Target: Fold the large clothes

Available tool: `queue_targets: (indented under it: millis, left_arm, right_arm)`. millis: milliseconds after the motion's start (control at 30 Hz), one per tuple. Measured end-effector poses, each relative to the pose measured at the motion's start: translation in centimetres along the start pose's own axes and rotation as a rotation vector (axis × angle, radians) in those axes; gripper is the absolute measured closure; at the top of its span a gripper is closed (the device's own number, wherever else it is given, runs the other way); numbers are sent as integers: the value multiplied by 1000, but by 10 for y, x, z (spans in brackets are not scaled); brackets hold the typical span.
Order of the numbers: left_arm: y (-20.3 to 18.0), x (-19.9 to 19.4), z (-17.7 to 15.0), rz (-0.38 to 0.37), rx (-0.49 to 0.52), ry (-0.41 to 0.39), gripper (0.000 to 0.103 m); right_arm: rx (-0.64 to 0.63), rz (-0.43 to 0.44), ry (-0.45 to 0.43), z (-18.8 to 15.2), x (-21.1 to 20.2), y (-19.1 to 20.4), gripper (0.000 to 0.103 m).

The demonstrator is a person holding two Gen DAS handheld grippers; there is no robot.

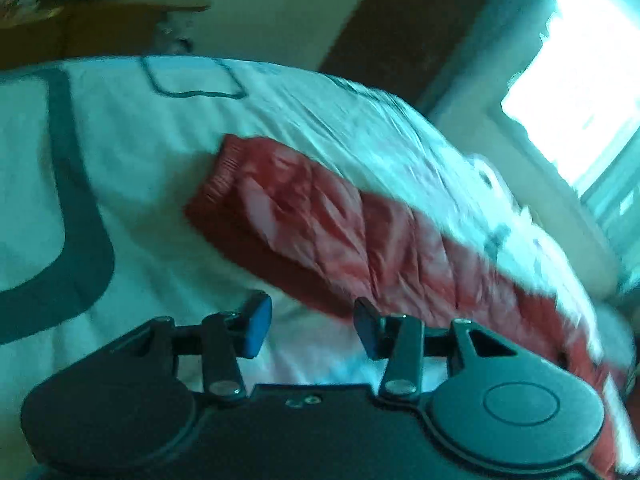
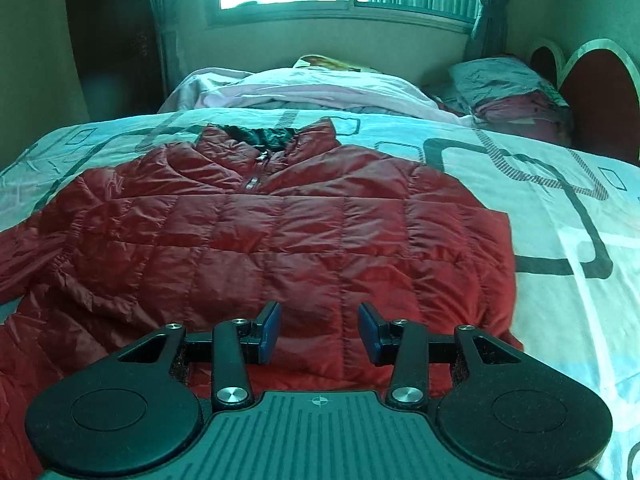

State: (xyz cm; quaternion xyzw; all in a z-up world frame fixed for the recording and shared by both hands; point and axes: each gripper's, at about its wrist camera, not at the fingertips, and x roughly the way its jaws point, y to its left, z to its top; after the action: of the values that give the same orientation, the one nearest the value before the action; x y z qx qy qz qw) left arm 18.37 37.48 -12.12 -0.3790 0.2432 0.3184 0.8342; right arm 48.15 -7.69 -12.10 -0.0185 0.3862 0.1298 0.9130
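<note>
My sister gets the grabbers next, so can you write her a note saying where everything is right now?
Left gripper: open, holding nothing, near the red jacket's sleeve.
Right gripper: open, holding nothing, over the jacket's bottom hem.
Red puffer jacket: spread out on the patterned bedspread, collar toward the window.
Done: no fold visible yet.
Left: fold the sleeves in, then the body.

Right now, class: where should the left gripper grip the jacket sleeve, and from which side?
Probably the ribbed cuff of the sleeve. It is the free end, lying flat on the bedspread. Bring the open left gripper in from beyond the cuff, along the sleeve's length.
</note>
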Motion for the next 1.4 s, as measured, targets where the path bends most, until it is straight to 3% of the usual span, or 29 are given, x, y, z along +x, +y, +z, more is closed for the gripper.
queue_targets:
  millis: [100, 167, 200, 233, 267, 333, 433, 500, 700, 867, 1033, 1300, 1400]
  left_arm:
    - [23, 4, 7, -59, -182, -45, 55]
    - [33, 10, 12, -86, -273, -63, 57]
    - [36, 14, 14, -98, -295, -69, 58]
    - [38, 17, 17, -113, -312, -77, 64]
    - [40, 21, 20, -131, -318, -84, 86]
    - [39, 23, 26, -173, -308, -108, 97]
    - [12, 15, 34, -207, -186, -173, 100]
    - [-16, 14, 35, -246, -96, -165, 100]
    - [-132, 24, 3, -386, 223, -56, 100]
    - [-229, 41, -56, -464, 466, 84, 100]
    - [-312, 48, -122, -554, 644, 200, 100]
    - [-399, 52, -227, -647, 847, 333, 100]
    - [-418, 35, -264, -663, 900, 364, 100]
  right_arm:
    - [4, -23, 6, 2, 3, 0, 57]
    - [7, -37, 0, 4, 3, -1, 44]
    - [9, -41, -2, 5, 3, -2, 44]
    - [11, -42, -5, 5, 3, -3, 44]
    - [16, -43, -8, 5, 3, -5, 44]
    - [26, -48, -9, 6, 3, -7, 44]
    - [39, -57, -16, 7, 1, -11, 44]
    - [50, -60, -22, 7, 0, -14, 44]
    - [104, -68, -33, 5, -2, -33, 44]
    - [153, -69, -52, 2, -11, -53, 44]
    - [207, -71, -73, 0, -22, -80, 44]
    - [301, -81, -92, -13, -38, -130, 44]
    - [339, -87, -92, -18, -42, -150, 44]
